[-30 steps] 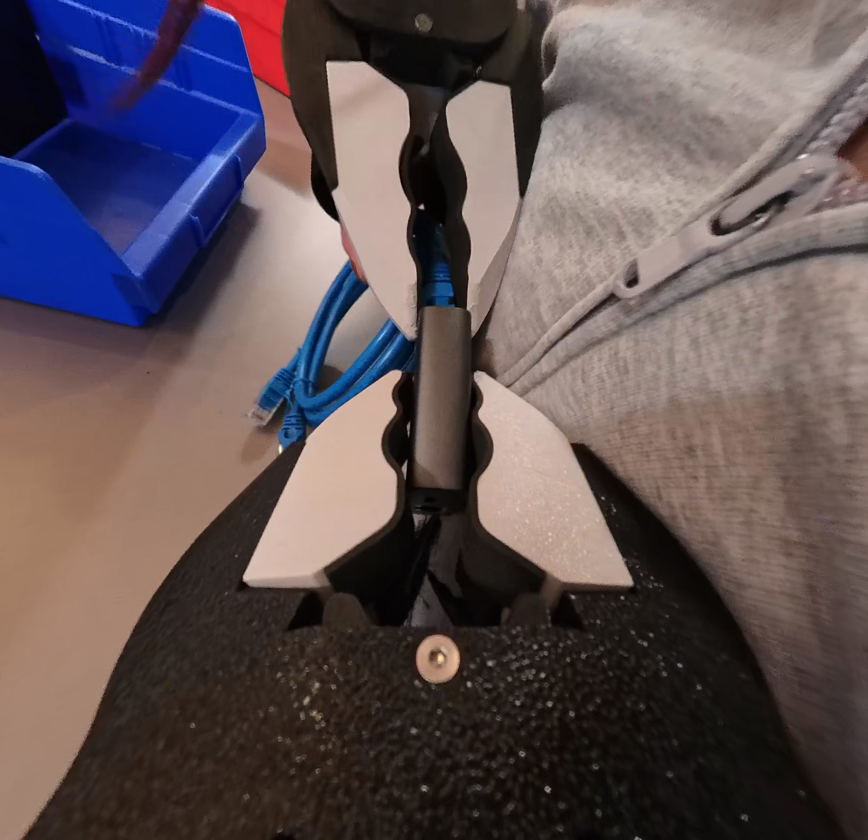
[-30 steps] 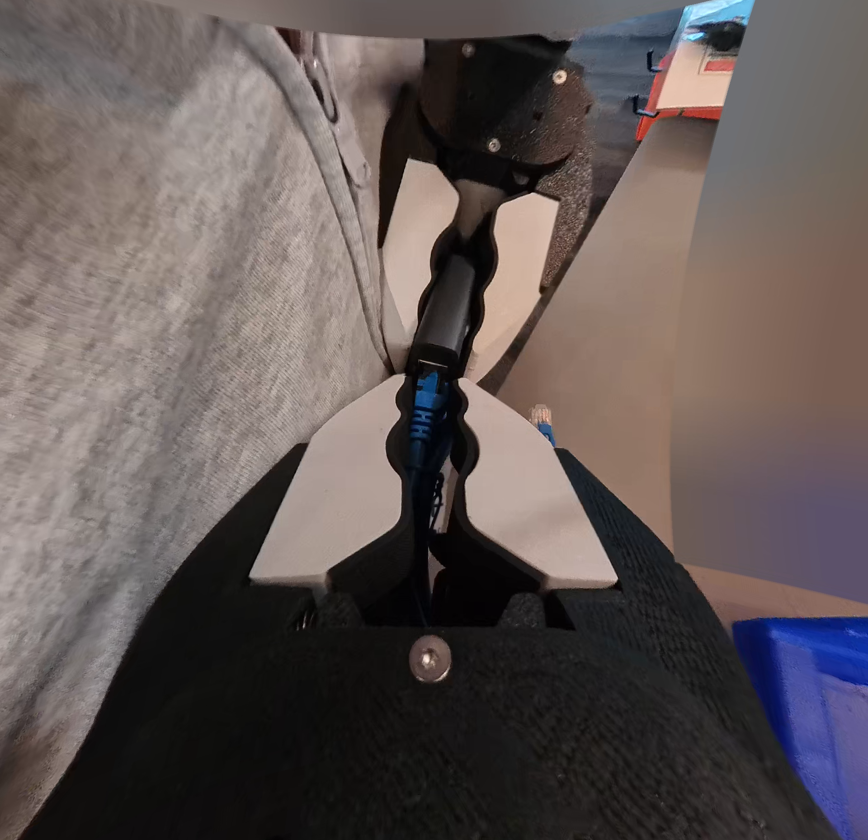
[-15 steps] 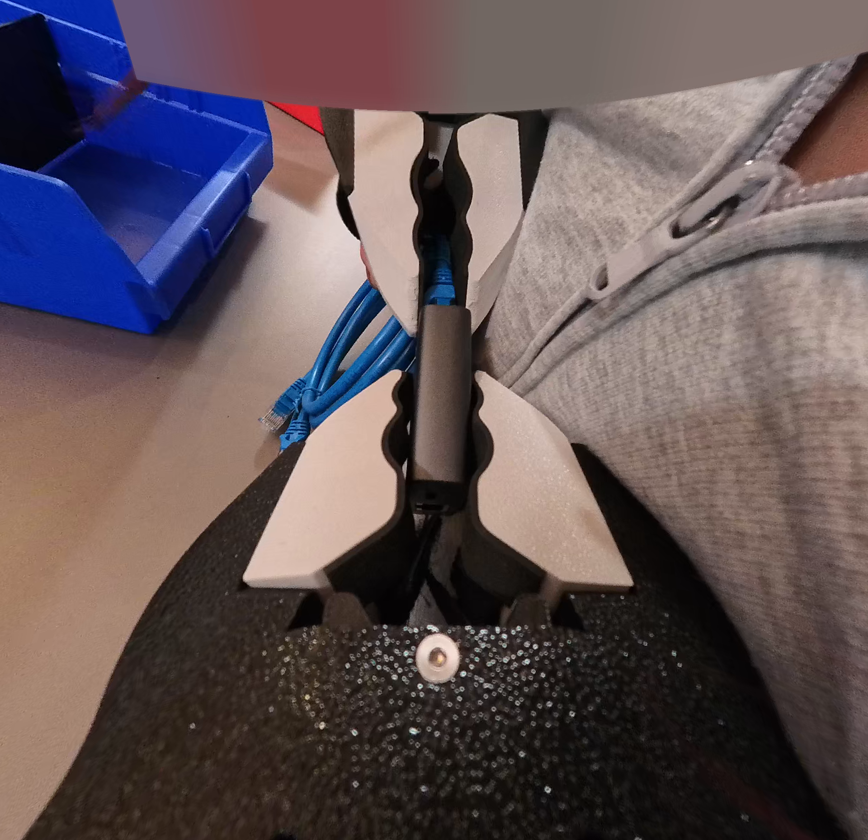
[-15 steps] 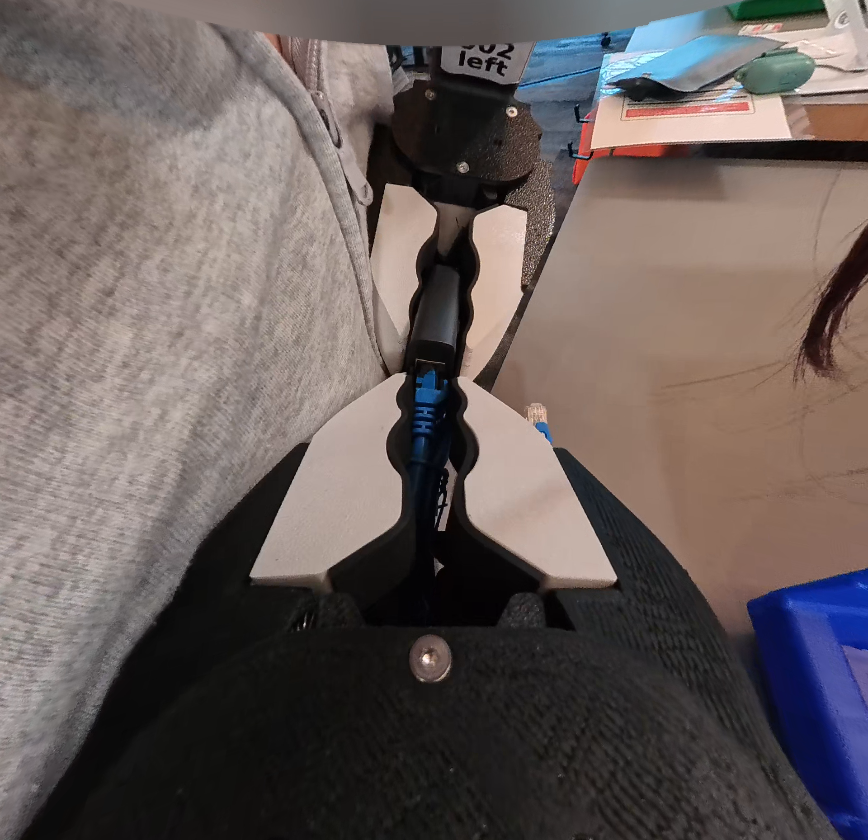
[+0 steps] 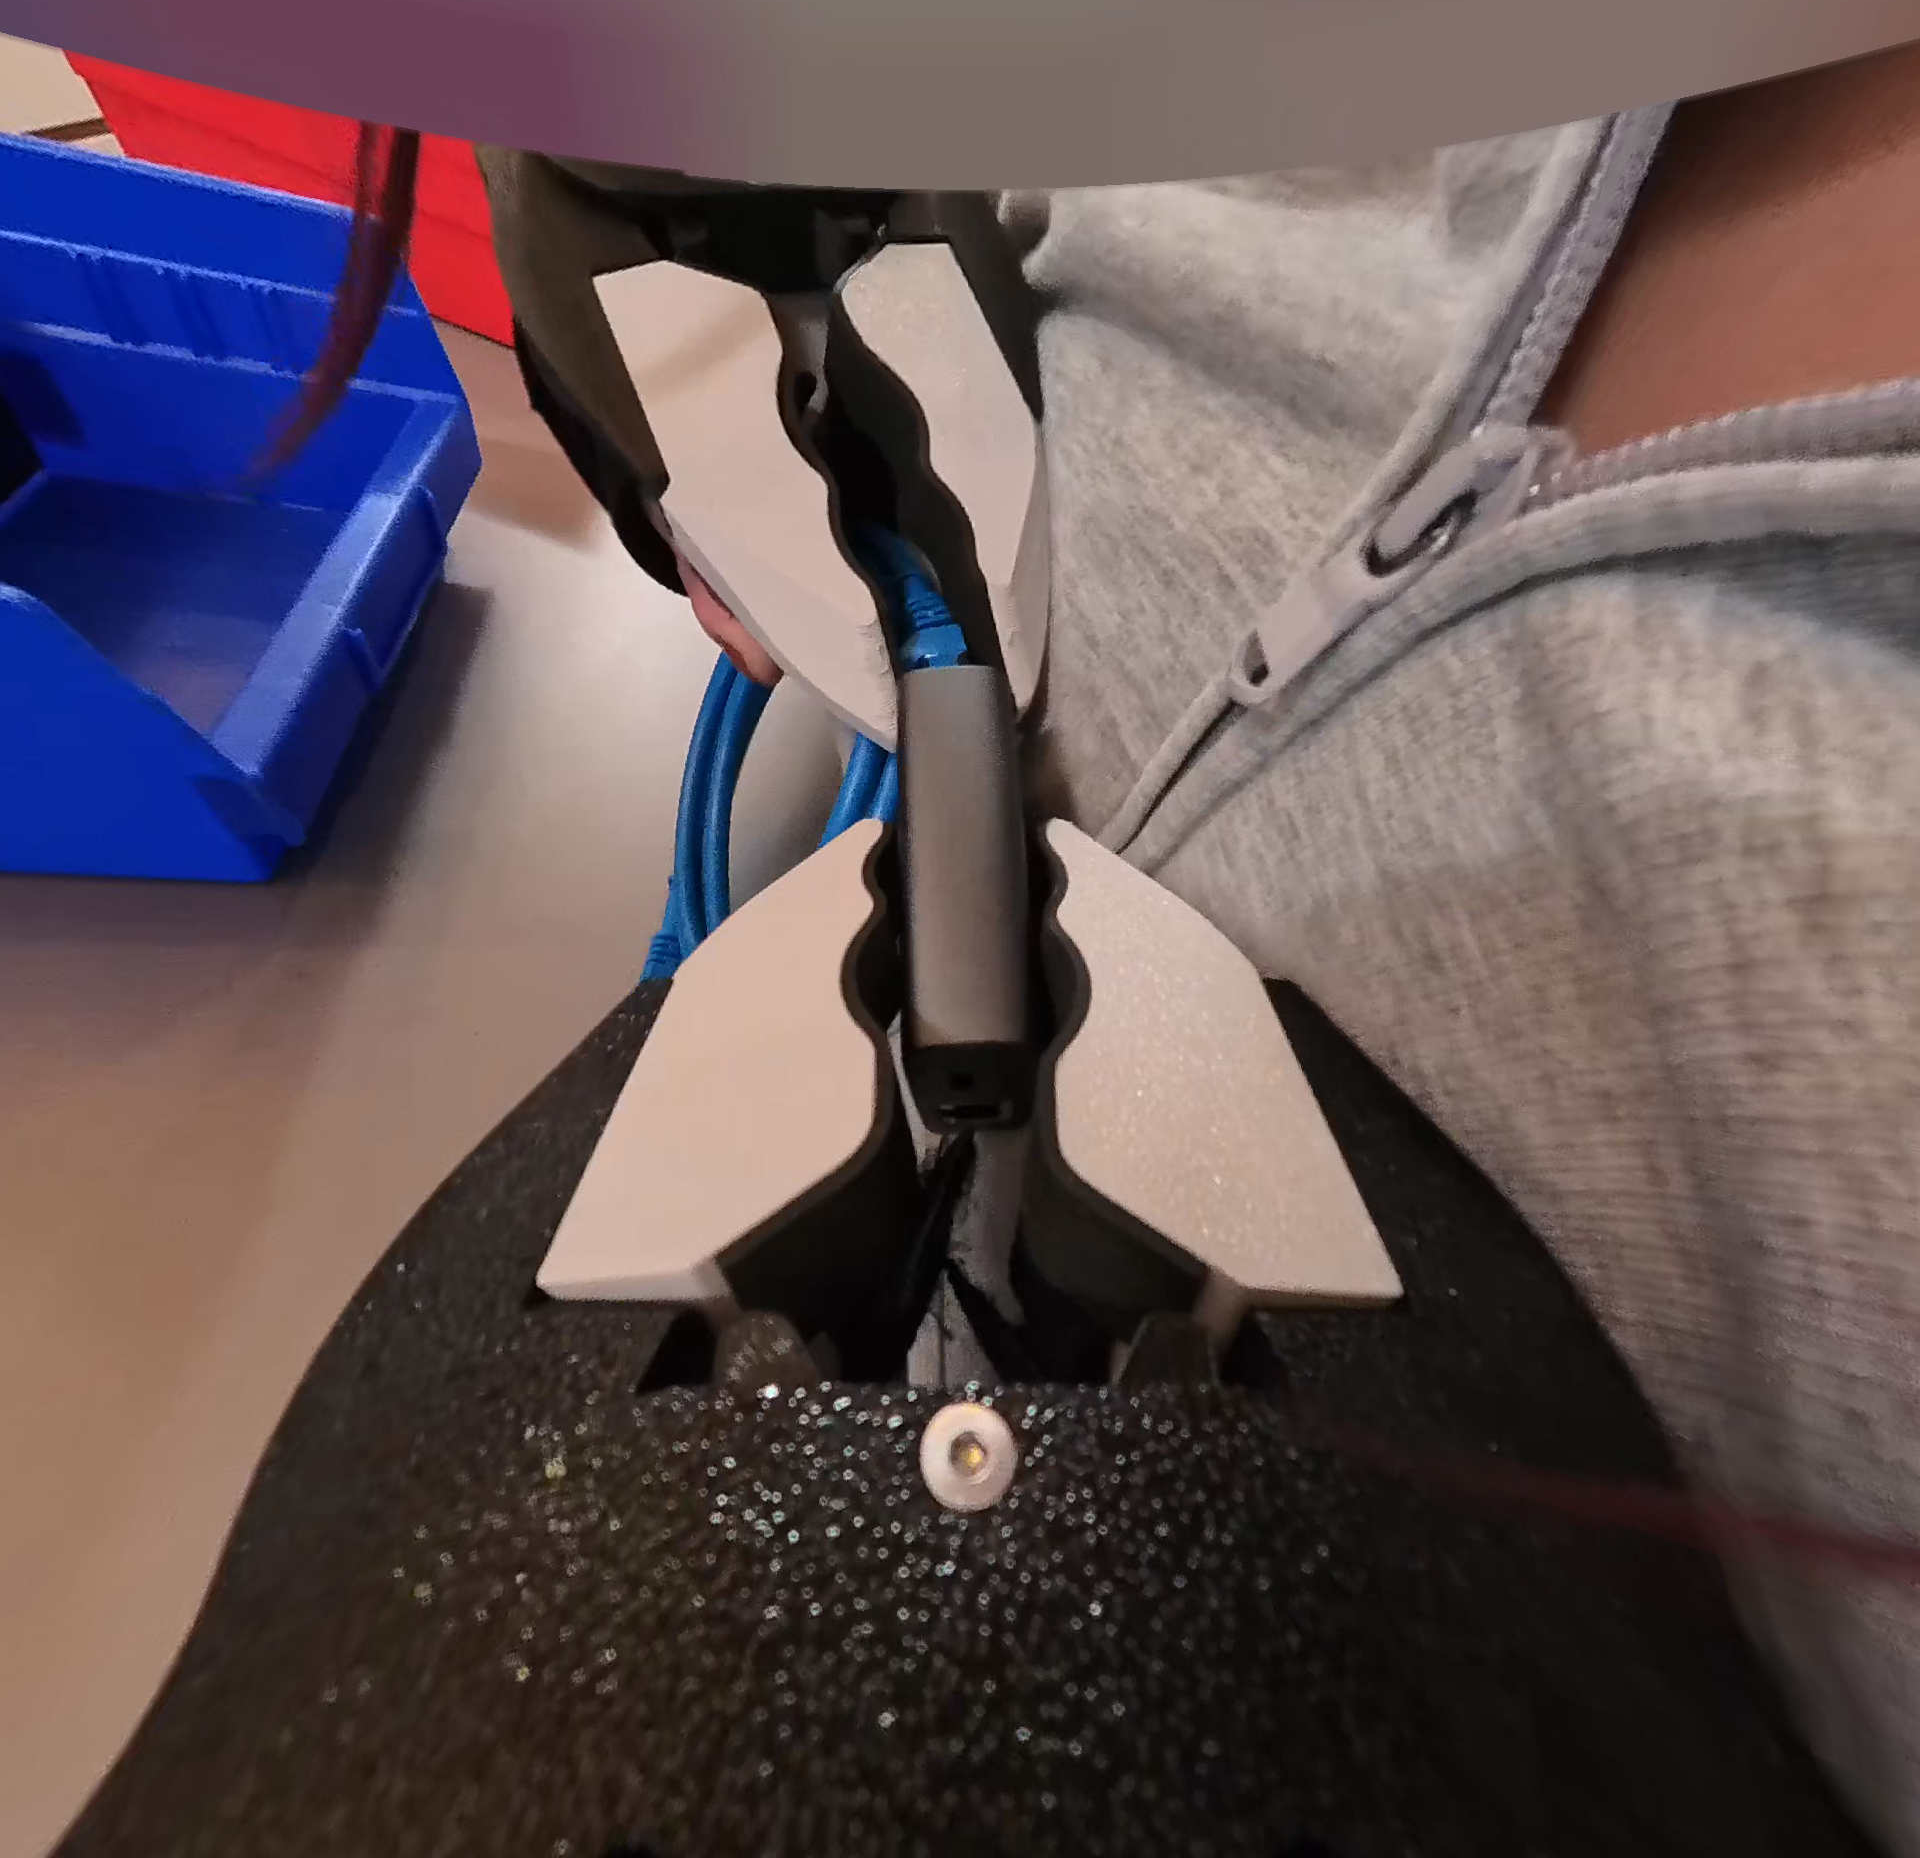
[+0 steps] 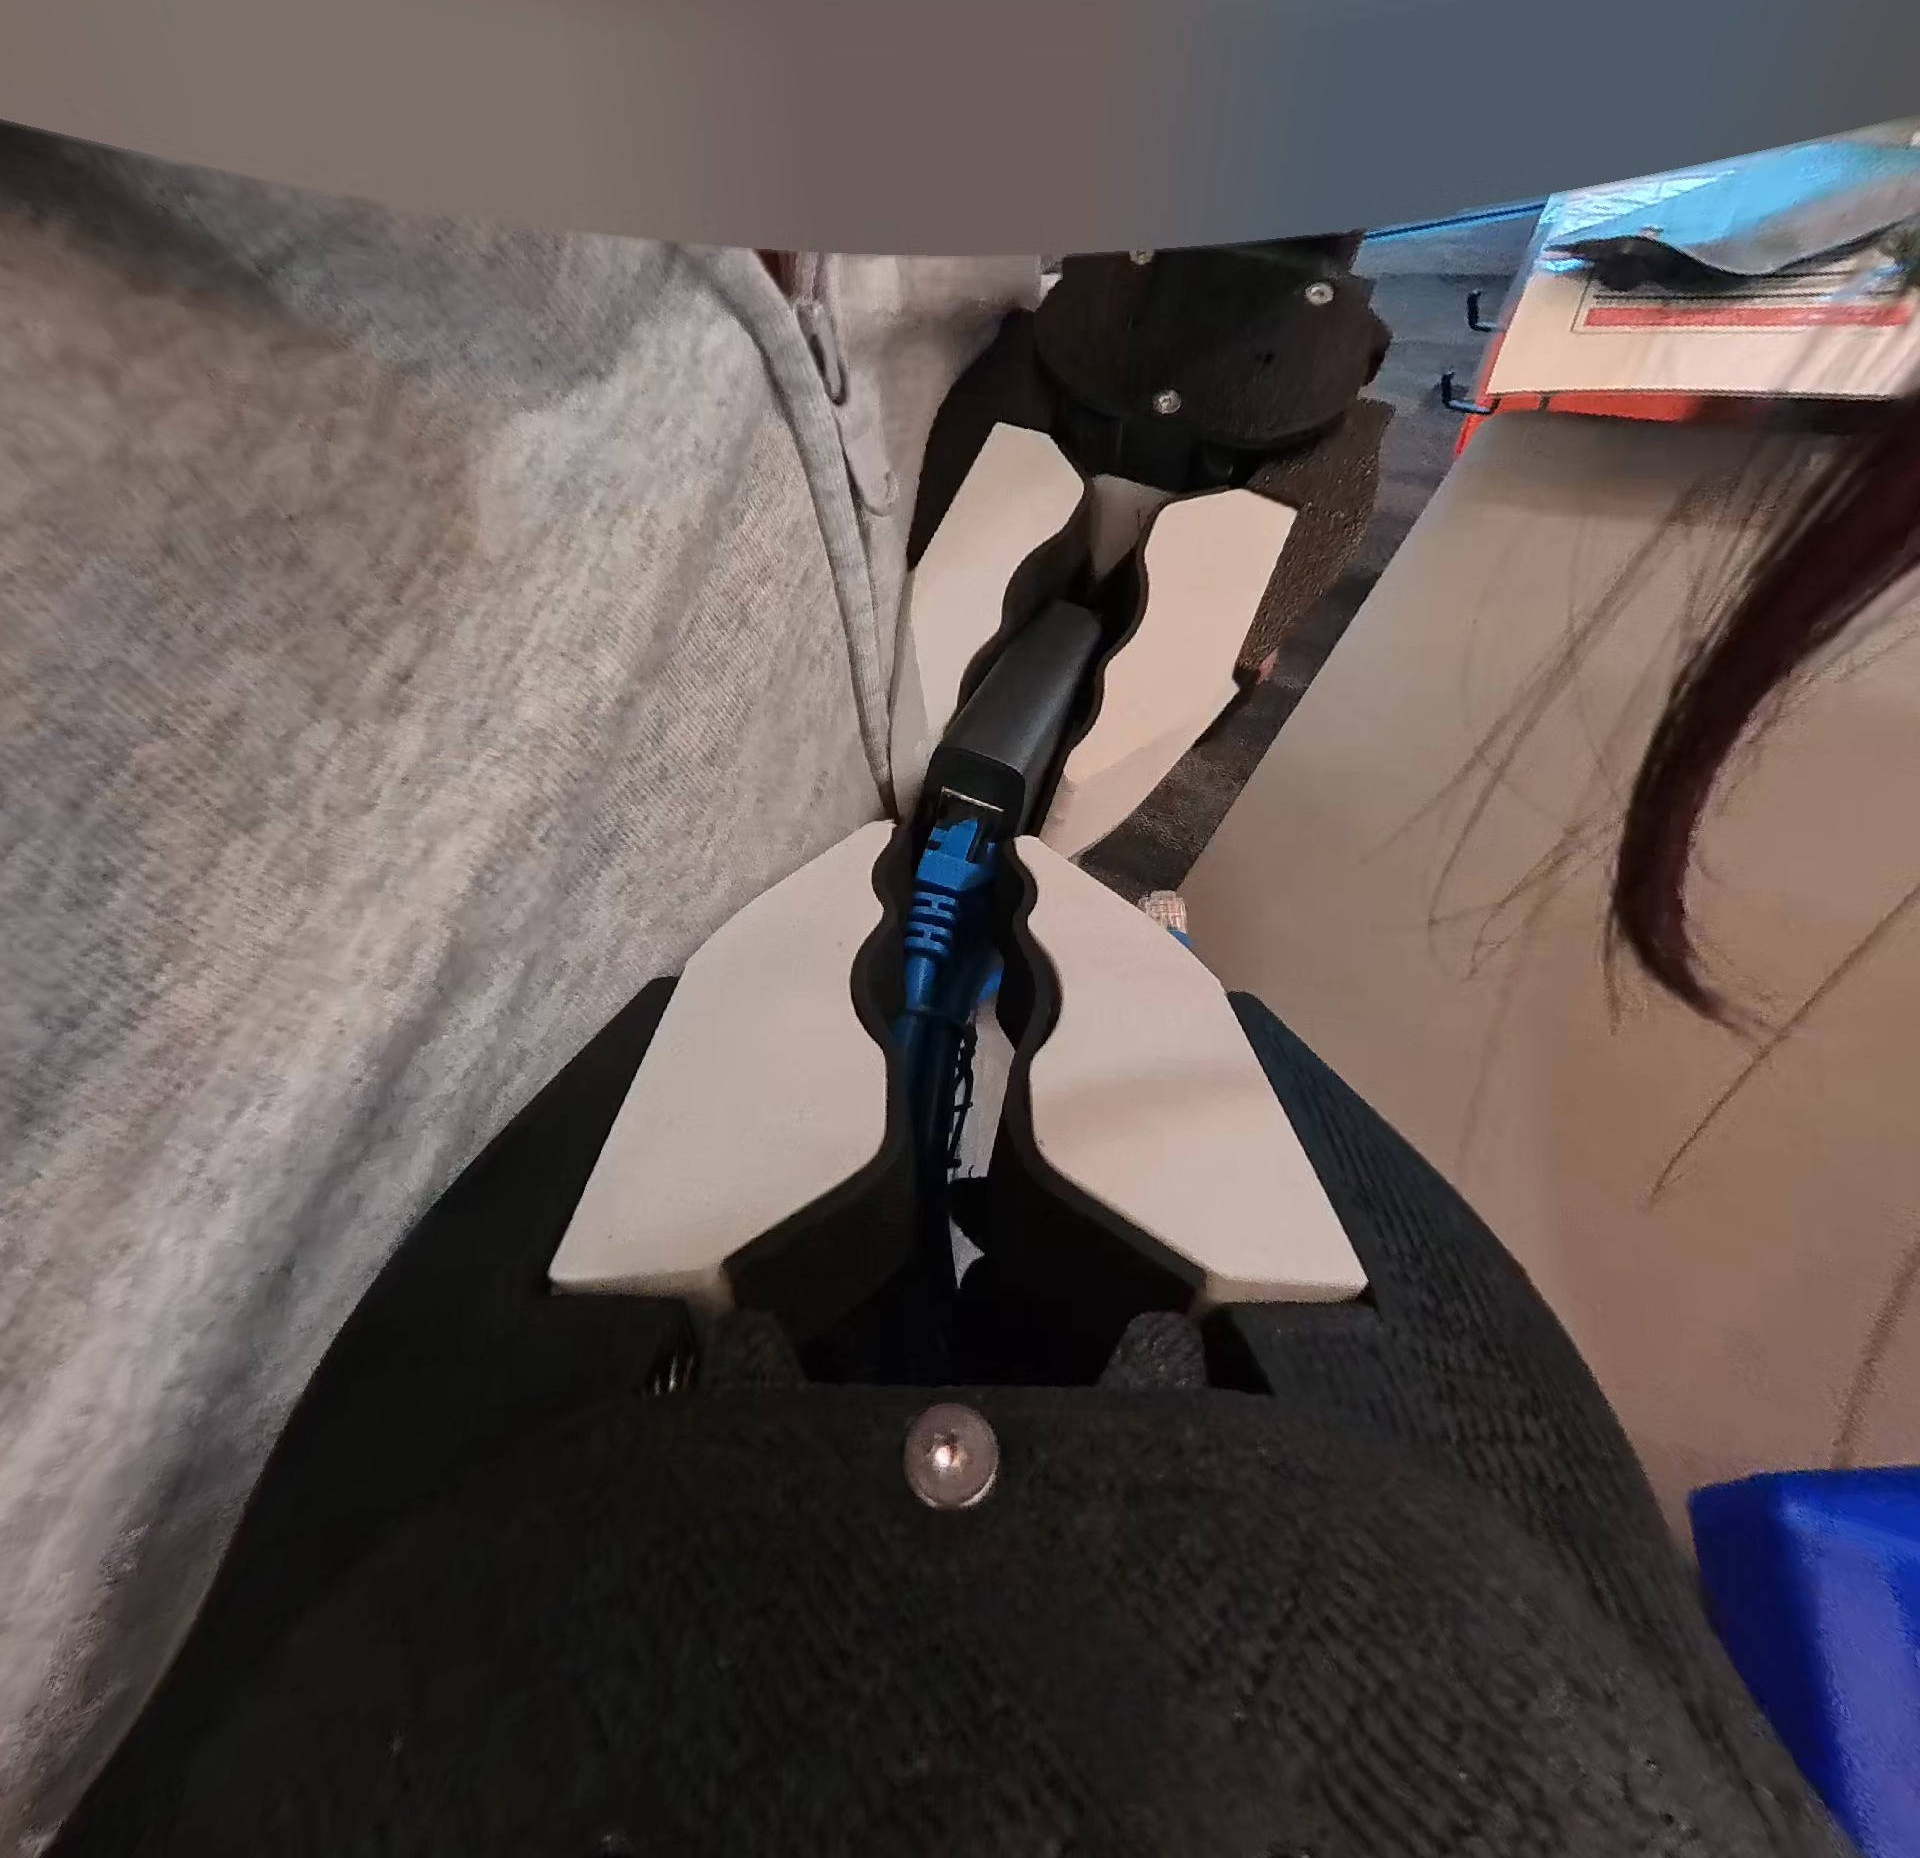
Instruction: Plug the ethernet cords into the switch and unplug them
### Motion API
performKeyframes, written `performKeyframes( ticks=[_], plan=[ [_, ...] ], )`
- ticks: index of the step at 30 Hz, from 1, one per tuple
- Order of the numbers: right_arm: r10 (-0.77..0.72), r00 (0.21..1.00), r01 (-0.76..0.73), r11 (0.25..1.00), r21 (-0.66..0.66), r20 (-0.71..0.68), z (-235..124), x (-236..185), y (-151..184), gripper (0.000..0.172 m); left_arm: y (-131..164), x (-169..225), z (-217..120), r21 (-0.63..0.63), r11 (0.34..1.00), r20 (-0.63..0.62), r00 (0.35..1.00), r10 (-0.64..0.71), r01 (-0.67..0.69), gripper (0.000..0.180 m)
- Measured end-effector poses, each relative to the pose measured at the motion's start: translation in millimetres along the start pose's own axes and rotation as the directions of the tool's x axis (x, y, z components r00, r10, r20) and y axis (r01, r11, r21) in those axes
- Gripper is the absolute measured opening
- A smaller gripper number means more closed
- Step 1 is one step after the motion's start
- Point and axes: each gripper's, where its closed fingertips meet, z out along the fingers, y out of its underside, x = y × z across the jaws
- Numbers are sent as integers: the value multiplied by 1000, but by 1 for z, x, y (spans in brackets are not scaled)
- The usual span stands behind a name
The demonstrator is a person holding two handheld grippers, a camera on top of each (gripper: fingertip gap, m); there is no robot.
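Just above the counter (image 5: 312, 1133), close to a person's grey hoodie (image 5: 1455, 873), the left gripper (image 5: 961, 852) has its jaws clamped on a dark grey adapter-like switch (image 5: 956, 852). Facing it tip to tip, the right gripper (image 6: 951, 852) pinches a blue ethernet plug (image 6: 940, 894) at the port. The plug looks seated or nearly so; next likely comes a straight push or pull.

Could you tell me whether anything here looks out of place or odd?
Nothing looks damaged or spilled. The left gripper clamps the dark grey switch and the right gripper clamps the blue ethernet plug at its port, both held close against the person's grey hoodie.
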Motion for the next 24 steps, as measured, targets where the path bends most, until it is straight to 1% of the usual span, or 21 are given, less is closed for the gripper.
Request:
performKeyframes(
  ticks=[3, 6, 10, 12, 18, 24],
  plan=[
    [-34, 999, 34, 999, -10, 2, -2, 0, 0, 13, -2, 0, 0, 3, 1000, -2, 1000, 3, -3, 22],
    [-20, 1000, 20, 1000, 12, 4, -3, -1, 1, 13, -3, 1, 2, 18, 1000, 4, 1000, 14, -14, 22],
    [-47, 998, 47, 999, 0, -40, -5, 1, 3, 13, -3, -3, 2, 24, 999, 63, 998, 27, -29, 22],
    [-32, 998, 33, 999, 13, -44, -6, 2, 3, 13, -3, -4, 3, 42, 999, 57, 998, -1, -1, 21],
    [-22, 997, 24, 999, 32, -72, -6, 6, 6, 13, -2, -8, 2, 58, 998, 62, 998, -30, 27, 21],
    [21, 1000, -20, 997, 70, -16, -7, 5, 7, 13, -1, -7, 3, 74, 996, 18, 999, -46, 44, 21]
  ],
)
